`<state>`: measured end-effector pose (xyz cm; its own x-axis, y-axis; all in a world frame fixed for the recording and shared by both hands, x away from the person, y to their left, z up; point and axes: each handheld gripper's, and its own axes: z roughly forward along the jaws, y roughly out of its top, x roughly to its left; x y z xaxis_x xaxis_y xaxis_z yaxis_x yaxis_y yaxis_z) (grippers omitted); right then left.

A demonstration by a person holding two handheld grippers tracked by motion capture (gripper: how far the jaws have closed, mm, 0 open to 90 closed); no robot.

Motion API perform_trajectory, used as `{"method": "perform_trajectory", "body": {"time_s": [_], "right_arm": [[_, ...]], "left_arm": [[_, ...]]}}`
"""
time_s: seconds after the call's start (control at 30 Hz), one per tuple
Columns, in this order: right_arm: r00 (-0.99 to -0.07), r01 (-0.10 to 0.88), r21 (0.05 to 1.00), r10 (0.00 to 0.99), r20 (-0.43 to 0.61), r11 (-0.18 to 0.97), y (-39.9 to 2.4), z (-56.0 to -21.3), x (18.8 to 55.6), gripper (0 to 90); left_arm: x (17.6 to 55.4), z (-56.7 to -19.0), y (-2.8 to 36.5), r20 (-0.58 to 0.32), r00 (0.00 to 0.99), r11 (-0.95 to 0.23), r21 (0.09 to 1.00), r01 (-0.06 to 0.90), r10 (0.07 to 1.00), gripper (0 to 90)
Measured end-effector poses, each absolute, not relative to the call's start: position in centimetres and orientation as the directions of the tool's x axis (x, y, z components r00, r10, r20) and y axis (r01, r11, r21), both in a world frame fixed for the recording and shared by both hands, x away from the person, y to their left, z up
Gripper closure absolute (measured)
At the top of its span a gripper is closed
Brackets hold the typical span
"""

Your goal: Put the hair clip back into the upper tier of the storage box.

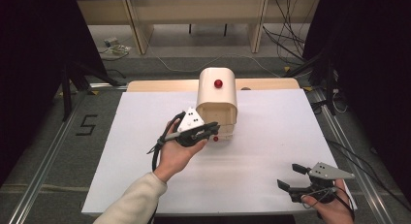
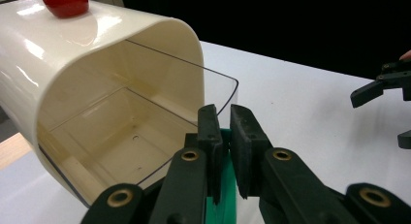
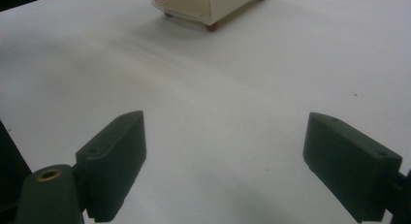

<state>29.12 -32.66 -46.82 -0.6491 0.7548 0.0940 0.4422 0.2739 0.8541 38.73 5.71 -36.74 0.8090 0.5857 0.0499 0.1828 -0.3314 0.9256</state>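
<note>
- High view puts your left gripper [image 1: 209,131] at the front of the cream bread box [image 1: 217,95], which stands near the middle of the white table [image 1: 271,151], toward its far edge.
- Your left hand [image 1: 175,153] comes in from the lower left, sleeve at the bottom edge, with the grey three-cornered plate on top of the gripper.
- Left gripper view shows your jaws drawn almost together, clenched on a thin clear lid edge [image 2: 224,107] of the box; a narrow slit stays between the pads.
- That clear lid [image 2: 213,88] stands partly open, and you look past it into the bare cream inside of the box.
- A red knob [image 2: 65,2] sits on the curved top of the box; from above it shows as a red dot [image 1: 218,83] on the roof.
- Something green [image 2: 220,204] shows low between your left jaws; you cannot tell what it is.
- Your right gripper [image 1: 293,178] rests well apart from the box, at the near right corner of the table, held in your right hand [image 1: 332,207].
- Right gripper view shows its jaws released, spread wide with bare white table between them.
- That same view catches the box's base [image 3: 208,6] far off at the top, on small reddish feet [image 3: 212,26].
</note>
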Motion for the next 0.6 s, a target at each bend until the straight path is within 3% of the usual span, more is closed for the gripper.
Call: {"method": "perform_trajectory", "body": {"time_s": [0.6], "right_arm": [[-0.649,0.442,0.854,0.755,0.094,0.274,-32.7,-46.8,29.1,16.4]], "left_arm": [[39.8,-36.1,5.4,0.054,0.813,-0.346,0.920,0.185,0.579,83.1]]}}
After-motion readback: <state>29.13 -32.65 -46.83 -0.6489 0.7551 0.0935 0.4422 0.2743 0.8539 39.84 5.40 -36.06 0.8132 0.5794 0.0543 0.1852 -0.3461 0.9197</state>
